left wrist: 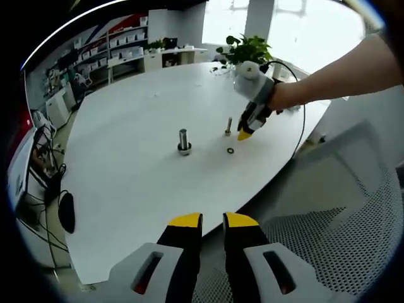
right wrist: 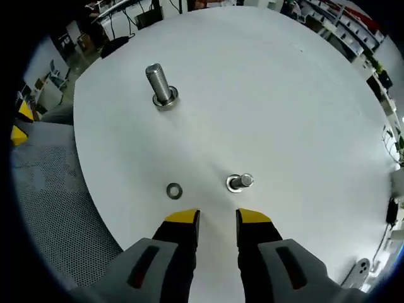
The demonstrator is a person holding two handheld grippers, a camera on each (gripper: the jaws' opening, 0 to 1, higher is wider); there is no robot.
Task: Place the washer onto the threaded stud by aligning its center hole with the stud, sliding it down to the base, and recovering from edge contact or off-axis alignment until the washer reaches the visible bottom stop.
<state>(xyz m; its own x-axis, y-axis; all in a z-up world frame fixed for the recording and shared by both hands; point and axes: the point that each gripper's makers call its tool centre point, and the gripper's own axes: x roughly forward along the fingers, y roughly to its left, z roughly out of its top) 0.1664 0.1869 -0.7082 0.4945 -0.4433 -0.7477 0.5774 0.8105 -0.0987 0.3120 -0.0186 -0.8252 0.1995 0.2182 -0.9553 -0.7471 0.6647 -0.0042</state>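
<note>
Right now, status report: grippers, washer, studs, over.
Right gripper open, empty, hovering above small stud. Left gripper open, held back off the table. Washer flat on table, not yet picked. Large stud stands apart; nothing in the way.

The right hand-held gripper (right wrist: pixel 217 218) rises from the bottom of the right gripper view with its yellow-tipped jaws parted and nothing between them, poised over the white surface (right wrist: pixel 284 101). A small washer (right wrist: pixel 174 190) lies flat just ahead of the left jaw tip. Beside it, just ahead of the right jaw tip, stands a short threaded stud (right wrist: pixel 240 182). Well apart, farther up the surface, a larger bolt (right wrist: pixel 160 86) stands upright. A grey mesh chair (right wrist: pixel 50 189) sits past the surface's edge.
</note>
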